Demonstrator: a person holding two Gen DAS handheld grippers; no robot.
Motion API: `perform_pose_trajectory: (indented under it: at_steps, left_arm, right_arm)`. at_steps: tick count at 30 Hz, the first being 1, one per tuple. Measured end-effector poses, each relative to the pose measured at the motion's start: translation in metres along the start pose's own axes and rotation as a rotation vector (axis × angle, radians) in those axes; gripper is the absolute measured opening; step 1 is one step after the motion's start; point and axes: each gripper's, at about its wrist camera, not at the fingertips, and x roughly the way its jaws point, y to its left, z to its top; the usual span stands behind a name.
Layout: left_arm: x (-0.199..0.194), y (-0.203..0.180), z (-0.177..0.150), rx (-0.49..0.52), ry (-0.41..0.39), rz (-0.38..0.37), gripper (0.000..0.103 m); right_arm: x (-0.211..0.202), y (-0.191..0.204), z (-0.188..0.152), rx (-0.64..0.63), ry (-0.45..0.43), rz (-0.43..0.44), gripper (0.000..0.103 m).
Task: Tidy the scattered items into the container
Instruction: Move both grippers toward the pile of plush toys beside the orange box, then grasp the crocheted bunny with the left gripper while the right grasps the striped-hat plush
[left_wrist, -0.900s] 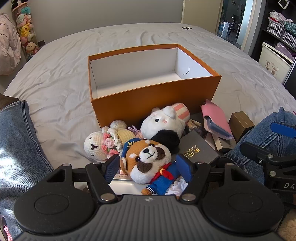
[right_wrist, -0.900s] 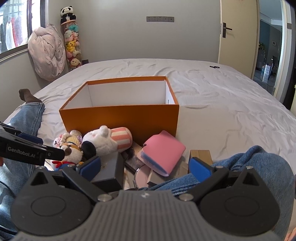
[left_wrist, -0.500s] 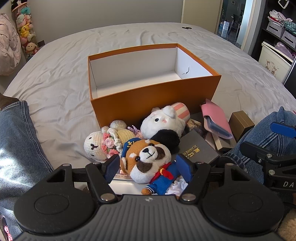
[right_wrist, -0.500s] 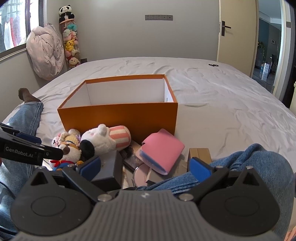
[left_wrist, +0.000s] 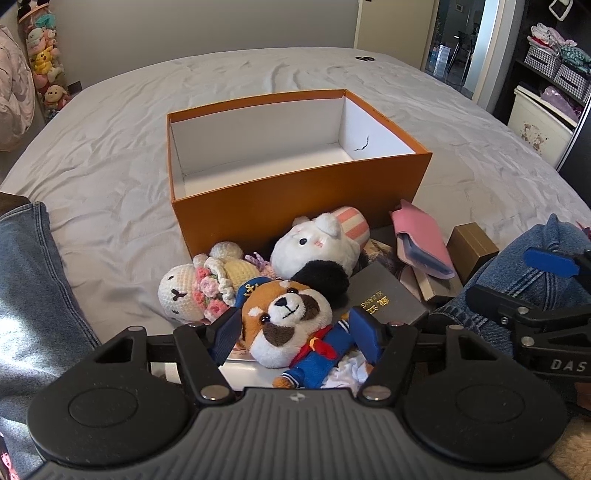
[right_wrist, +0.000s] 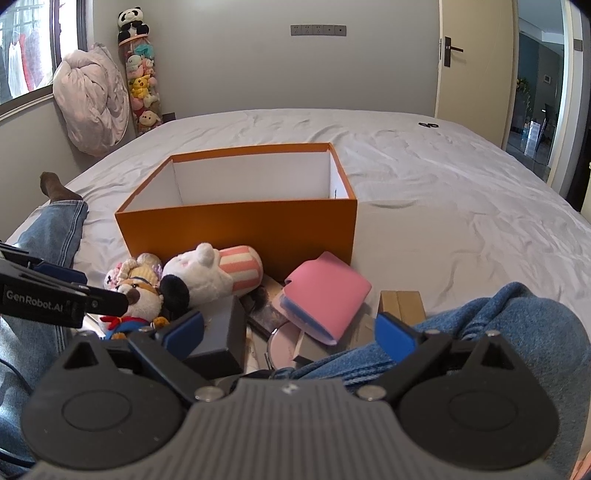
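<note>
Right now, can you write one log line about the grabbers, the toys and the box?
left gripper: open around sailor plush | right gripper: open, holding nothing | orange box: nothing inside

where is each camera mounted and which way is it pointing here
Left wrist: sits on the left claw, tilted down at the sailor fox plush lying between its open fingers, orange box beyond; shows denim legs and the right claw's arm at the right edge.
Right wrist: sits on the right claw, facing across the bed toward the far wall, over a pink pouch and a jeans-clad knee; the left claw's arm shows at the left edge.
Shared: the orange box, the white plush, the toy pile.
</note>
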Motion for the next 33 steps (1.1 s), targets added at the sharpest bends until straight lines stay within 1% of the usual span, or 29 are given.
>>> perform_pose_trajectory:
  at_steps: [2,4,6,9,12,14,16,18,21,25,28,30,33]
  left_arm:
    - [0.0,0.0,0.001,0.005,0.0,-0.014,0.072]
    - [0.0,0.0,0.002,0.014,-0.006,-0.029,0.066]
    - [-0.003,0.0,0.005,0.029,-0.023,-0.044,0.064]
    - [-0.005,-0.001,0.012,0.062,-0.04,-0.065,0.064]
    - [-0.002,-0.005,0.022,0.122,-0.038,-0.083,0.065]
    - [0.003,-0.007,0.031,0.156,-0.025,-0.099,0.07]
    - [0.011,-0.008,0.041,0.179,-0.002,-0.115,0.07]
    - [0.02,-0.006,0.051,0.177,0.024,-0.113,0.07]
    - [0.035,0.004,0.066,0.126,0.078,-0.103,0.07]
    - [0.047,0.033,0.081,0.009,0.17,-0.072,0.07]
    - [0.053,0.06,0.086,-0.089,0.247,-0.062,0.07]
    - [0.056,0.079,0.086,-0.168,0.286,-0.061,0.07]
    - [0.065,0.103,0.082,-0.305,0.35,-0.094,0.07]
  right_arm:
    - [0.002,-0.001,0.0,0.0,0.013,0.001,0.092]
    - [0.004,-0.002,0.001,0.003,0.029,0.009,0.085]
    - [0.007,-0.003,0.003,0.003,0.047,0.019,0.082]
    - [0.012,-0.005,0.006,0.0,0.078,0.03,0.079]
    - [0.022,-0.008,0.013,-0.006,0.117,0.036,0.076]
    - [0.03,-0.012,0.02,0.001,0.148,0.04,0.075]
    - [0.04,-0.017,0.028,0.029,0.177,0.05,0.075]
    - [0.05,-0.021,0.037,0.065,0.199,0.067,0.075]
    - [0.065,-0.025,0.05,0.118,0.226,0.102,0.074]
    - [0.088,-0.023,0.065,0.203,0.267,0.157,0.074]
    - [0.104,-0.016,0.074,0.263,0.292,0.208,0.074]
    - [0.115,-0.01,0.077,0.292,0.316,0.225,0.075]
    - [0.13,-0.004,0.077,0.35,0.361,0.251,0.078]
